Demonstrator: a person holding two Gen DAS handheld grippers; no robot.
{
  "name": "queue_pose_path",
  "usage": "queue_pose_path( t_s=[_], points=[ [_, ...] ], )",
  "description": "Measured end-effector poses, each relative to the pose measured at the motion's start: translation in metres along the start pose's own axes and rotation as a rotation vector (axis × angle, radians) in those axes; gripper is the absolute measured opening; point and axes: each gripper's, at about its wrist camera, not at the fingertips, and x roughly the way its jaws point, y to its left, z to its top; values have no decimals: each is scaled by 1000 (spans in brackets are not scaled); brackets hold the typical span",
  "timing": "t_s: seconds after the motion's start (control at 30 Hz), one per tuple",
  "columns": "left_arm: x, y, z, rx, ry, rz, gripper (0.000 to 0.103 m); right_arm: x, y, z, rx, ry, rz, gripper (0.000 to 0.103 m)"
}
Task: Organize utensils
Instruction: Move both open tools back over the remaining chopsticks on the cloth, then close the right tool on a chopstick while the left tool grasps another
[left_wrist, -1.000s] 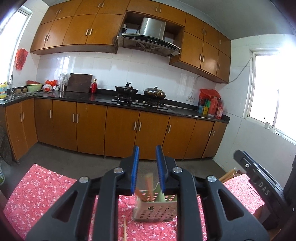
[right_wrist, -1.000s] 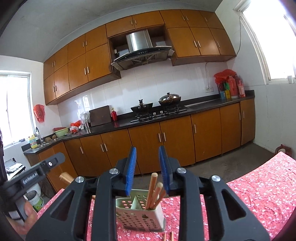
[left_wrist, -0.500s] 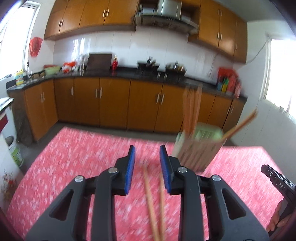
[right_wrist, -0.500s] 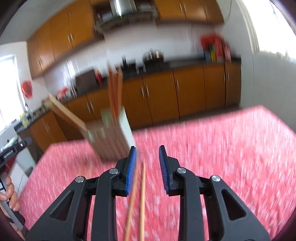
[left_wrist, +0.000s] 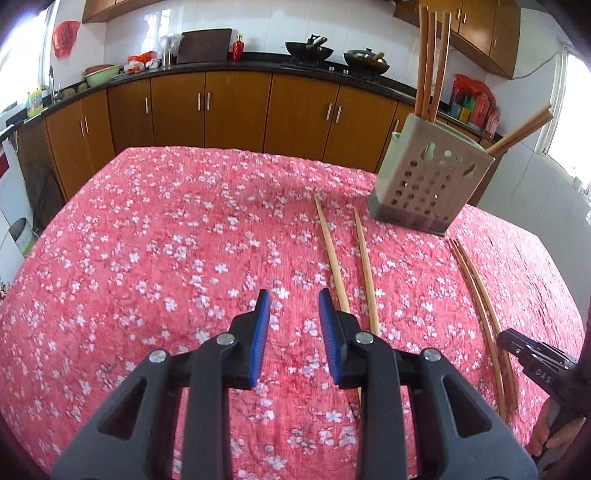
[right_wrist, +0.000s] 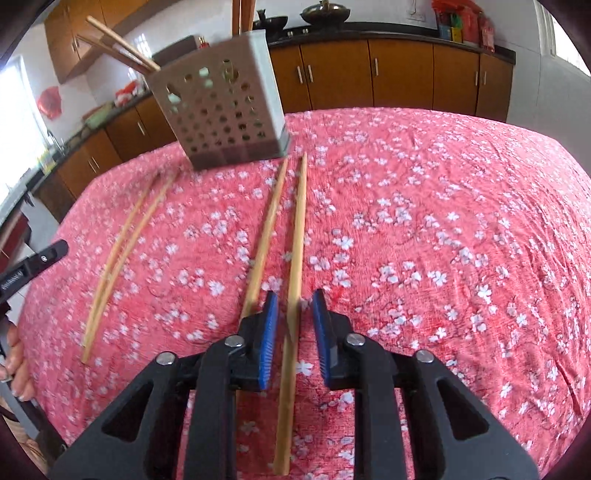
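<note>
A pale green perforated utensil holder (left_wrist: 430, 184) stands on the red floral tablecloth (left_wrist: 166, 258) with several wooden chopsticks upright in it; it also shows in the right wrist view (right_wrist: 225, 107). Two loose chopsticks (left_wrist: 334, 254) lie in front of it, and another pair (left_wrist: 480, 302) lies further right. My left gripper (left_wrist: 291, 325) is open and empty, just left of the two loose chopsticks. My right gripper (right_wrist: 293, 321) is open, its jaws either side of one chopstick (right_wrist: 295, 258); a second chopstick (right_wrist: 264, 240) lies just left, another pair (right_wrist: 122, 251) further left.
Brown kitchen cabinets and a black counter (left_wrist: 221, 70) with woks run behind the table. The right gripper's body (left_wrist: 535, 362) shows at the right edge of the left wrist view, the left gripper's (right_wrist: 29, 266) at the left edge of the right wrist view.
Both grippers have tipped down from looking at the kitchen to looking at the tablecloth and come lower. The right gripper now straddles a chopstick. Both stay open.
</note>
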Motion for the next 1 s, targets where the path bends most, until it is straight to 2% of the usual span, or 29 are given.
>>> queue_pose_path(
  t_s=[0.07,0.23,0.43,0.63,0.77,1.0],
  points=[
    [1,-3,1,5,9,-10,28,1,-1,2,-6,0,-16,8],
    [8,-14,2,26,41,-51,28,2,-25,7,62,-14,-93,8],
    [26,-34,-1,71,91,-75,23,0,-46,11,112,-20,-114,8],
    [44,-44,-8,117,140,-24,12,-1,-44,9,93,-24,-119,8],
    [45,-42,-9,125,128,9,9,0,-42,9,86,-21,-113,8],
    [52,-9,3,50,124,96,8,5,-40,14,64,-18,-115,8]
  ],
)
